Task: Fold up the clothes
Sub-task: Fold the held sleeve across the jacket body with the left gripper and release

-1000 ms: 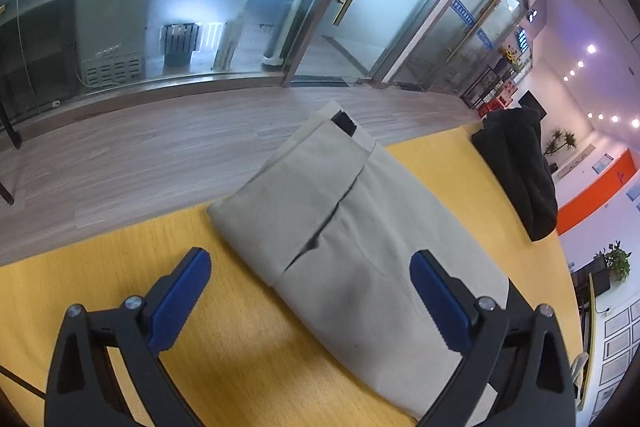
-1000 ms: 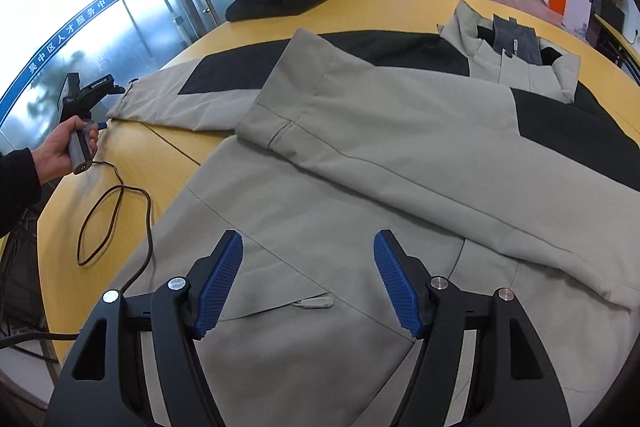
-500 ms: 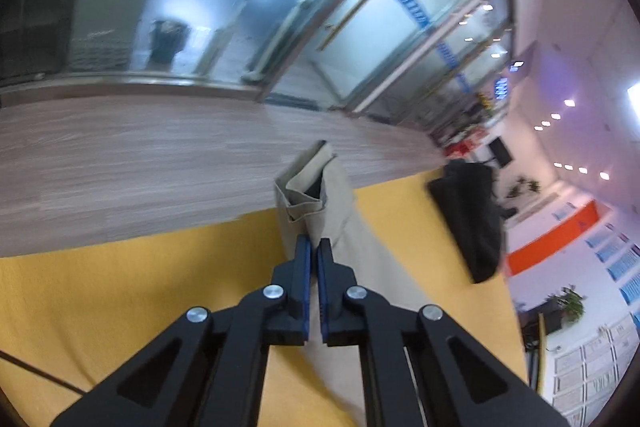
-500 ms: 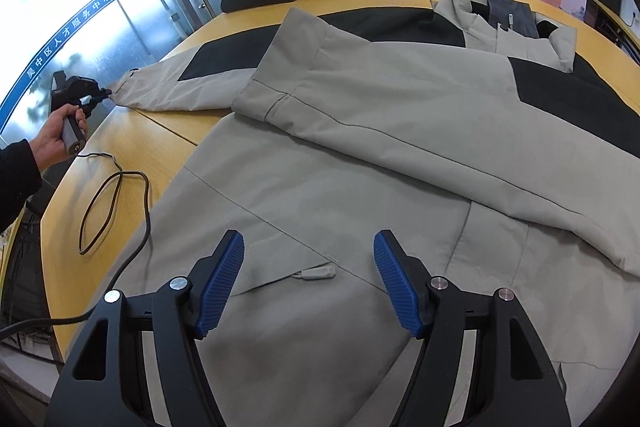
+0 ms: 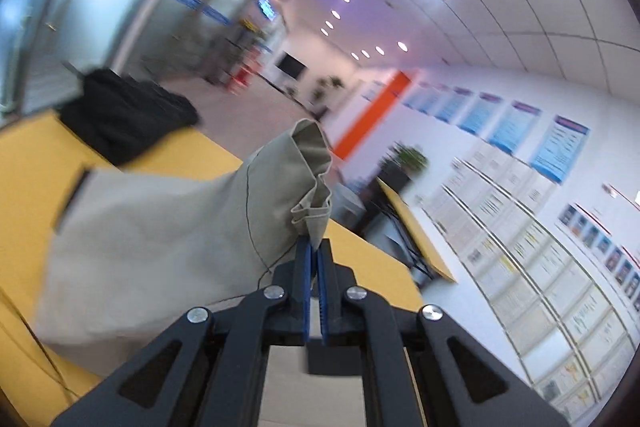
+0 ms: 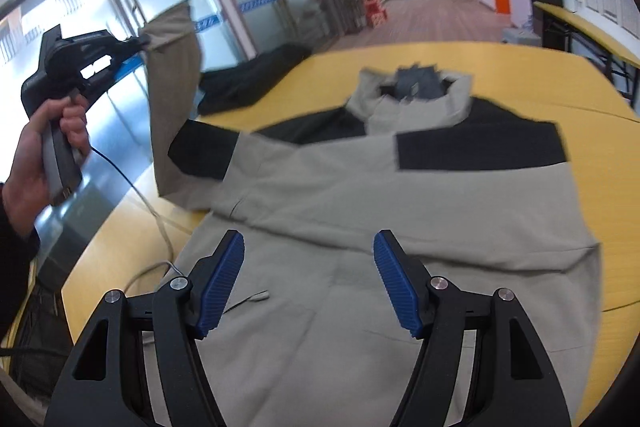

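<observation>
We hold the left gripper (image 5: pixel 314 251) pinched tight on the cuff of a sleeve (image 5: pixel 168 239), its blue pads pressed together with the beige cloth bunched up just above them at twelve o'clock. In the right wrist view that same gripper (image 6: pixel 140 43) sits up at ten o'clock, raised off the table in our left hand (image 6: pixel 44 147), and the sleeve (image 6: pixel 172 87) hangs down from it to the jacket (image 6: pixel 360 211). The jacket lies spread on the yellow table (image 6: pixel 580 75), collar at twelve o'clock, with black panels across the shoulders; its lower hem runs out of frame beneath the right gripper (image 6: pixel 308 283), so we cannot see where it ends. The right gripper hovers over the jacket's lower body with its jaws spread wide, nothing between them; whether the fingertips touch the cloth we cannot tell. A cable (image 6: pixel 132 187) trails from the left gripper's handle down across the table edge at eight o'clock and disappears behind the right gripper's frame. A dark garment (image 6: pixel 256 75) lies on the far side of the table at eleven o'clock, partly hidden by the raised sleeve. Both views are smeared by motion blur, most heavily along the collar and the background, and the wall posters in the left wrist view cannot be read.
</observation>
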{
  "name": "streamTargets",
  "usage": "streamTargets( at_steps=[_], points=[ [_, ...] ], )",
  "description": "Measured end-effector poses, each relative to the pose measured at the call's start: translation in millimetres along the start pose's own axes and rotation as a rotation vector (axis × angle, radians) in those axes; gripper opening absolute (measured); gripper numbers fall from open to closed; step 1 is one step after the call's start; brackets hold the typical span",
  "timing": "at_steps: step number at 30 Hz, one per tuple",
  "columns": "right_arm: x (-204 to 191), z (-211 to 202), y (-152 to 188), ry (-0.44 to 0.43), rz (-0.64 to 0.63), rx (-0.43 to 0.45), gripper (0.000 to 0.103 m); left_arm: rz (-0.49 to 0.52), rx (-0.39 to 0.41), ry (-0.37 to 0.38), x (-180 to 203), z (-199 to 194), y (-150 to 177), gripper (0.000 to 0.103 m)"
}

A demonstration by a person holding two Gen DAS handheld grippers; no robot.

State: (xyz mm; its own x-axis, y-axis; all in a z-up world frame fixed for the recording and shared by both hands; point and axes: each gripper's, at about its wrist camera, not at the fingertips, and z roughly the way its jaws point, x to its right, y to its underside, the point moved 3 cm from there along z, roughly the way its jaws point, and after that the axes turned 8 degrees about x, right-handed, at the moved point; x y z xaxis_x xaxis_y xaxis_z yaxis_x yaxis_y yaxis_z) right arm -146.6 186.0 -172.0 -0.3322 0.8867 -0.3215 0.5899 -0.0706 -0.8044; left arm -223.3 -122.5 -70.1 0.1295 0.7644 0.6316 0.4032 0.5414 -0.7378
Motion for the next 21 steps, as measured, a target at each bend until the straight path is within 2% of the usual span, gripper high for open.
streamTargets(
  at_steps=[6, 9, 13, 14, 17, 21],
  points=[
    [82, -77, -3, 0.145, 0.064, 0.063, 0.069, 0.038, -0.236, 0.094, 104, 81, 143, 0.003],
    [120, -106, 10, 0.215, 0.115, 0.064, 0.069, 0.044, -0.338, 0.107, 133, 110, 209, 0.003],
    [148, -124, 26, 0.258, 0.15, 0.056, 0.069, 0.075, -0.42, 0.091, 146, 125, 275, 0.004],
    [153, -125, 27, 0.261, 0.16, 0.056, 0.069, 0.082, -0.439, 0.087, 148, 128, 290, 0.004],
    [163, -124, 27, 0.259, 0.18, 0.063, 0.069, 0.087, -0.468, 0.079, 132, 120, 310, 0.004],
    [174, -117, 17, 0.258, 0.193, 0.079, 0.07, 0.122, -0.528, 0.093, 132, 122, 333, 0.005]
  ],
)
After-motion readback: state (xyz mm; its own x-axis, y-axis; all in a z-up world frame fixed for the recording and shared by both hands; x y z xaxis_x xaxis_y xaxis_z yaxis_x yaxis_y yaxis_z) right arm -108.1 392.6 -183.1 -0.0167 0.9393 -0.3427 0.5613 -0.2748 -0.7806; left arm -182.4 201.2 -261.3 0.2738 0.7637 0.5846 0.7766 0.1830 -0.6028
